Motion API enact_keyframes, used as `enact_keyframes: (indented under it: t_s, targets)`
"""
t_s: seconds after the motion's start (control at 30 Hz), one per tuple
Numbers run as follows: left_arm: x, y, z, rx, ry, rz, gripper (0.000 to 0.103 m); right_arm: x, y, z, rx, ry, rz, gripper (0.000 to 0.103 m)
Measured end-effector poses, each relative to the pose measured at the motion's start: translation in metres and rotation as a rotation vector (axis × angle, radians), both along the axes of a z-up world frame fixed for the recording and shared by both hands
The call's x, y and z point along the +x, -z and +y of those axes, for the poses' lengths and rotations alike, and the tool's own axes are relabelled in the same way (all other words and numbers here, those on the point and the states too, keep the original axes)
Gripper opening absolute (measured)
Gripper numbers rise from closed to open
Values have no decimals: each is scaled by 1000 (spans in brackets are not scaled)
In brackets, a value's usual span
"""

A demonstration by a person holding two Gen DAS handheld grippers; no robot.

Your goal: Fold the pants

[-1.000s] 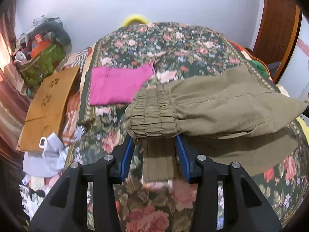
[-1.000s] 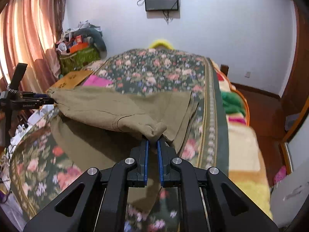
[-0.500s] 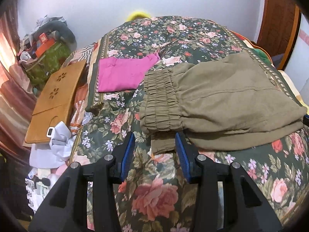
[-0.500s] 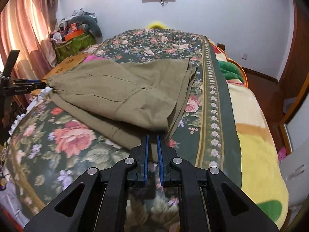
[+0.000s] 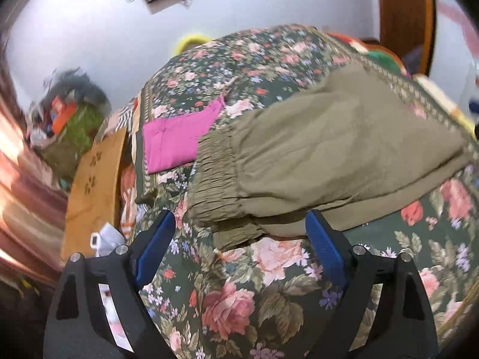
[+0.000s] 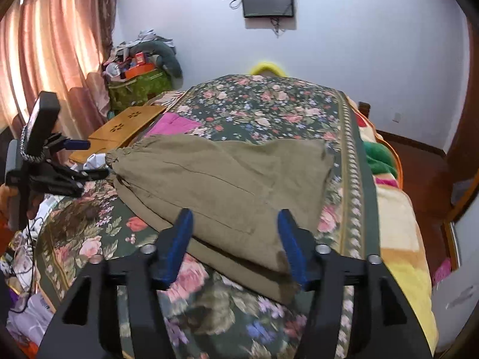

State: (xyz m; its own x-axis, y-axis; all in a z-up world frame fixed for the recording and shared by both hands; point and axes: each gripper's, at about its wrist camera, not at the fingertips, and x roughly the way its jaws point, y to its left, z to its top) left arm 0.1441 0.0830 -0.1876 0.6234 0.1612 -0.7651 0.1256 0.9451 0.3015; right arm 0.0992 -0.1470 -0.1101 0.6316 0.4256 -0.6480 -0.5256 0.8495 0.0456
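The bed (image 6: 356, 161), under a dark floral cover, fills both views and carries everything. On its near half lie the olive pants (image 6: 227, 185), doubled over so that one layer rests on another, the gathered waistband (image 5: 209, 185) at the left end and the folded edge toward the right border of the cover. Judging by the stacked layers, at least one fold is laid down; the bundle is still long and fairly broad, so a further fold across its length, and some squaring of the lower layer that pokes out along the near edge, probably remain.

Room to move: the far half of the bed is bare cover, and a strip of cover is free along the near edge. On the right the pants reach close to the bed's patterned border, beyond which a yellow blanket (image 6: 398, 239) drops away. On the left a folded pink cloth (image 5: 176, 137) lies just beside the waistband, and a wooden board (image 6: 125, 125) leans at the bed's side.

The left gripper (image 5: 239, 233) has let go, its jaws opening with the waistband corner lying loose between them. The right gripper (image 6: 235, 236) is likewise released and opening, straddling the near edge of the pants without pressing it.
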Motion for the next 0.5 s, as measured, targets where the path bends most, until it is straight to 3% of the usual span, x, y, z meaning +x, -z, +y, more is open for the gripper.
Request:
enact_keyframes:
  t_s: [0.3,0.5]
  targets:
    - [19,27,-45,90,136,50,89,15,26,33,-52,-96,71,59]
    - [31,15,-40,21,144,54,89,23,33,57,-68,-171,95,59]
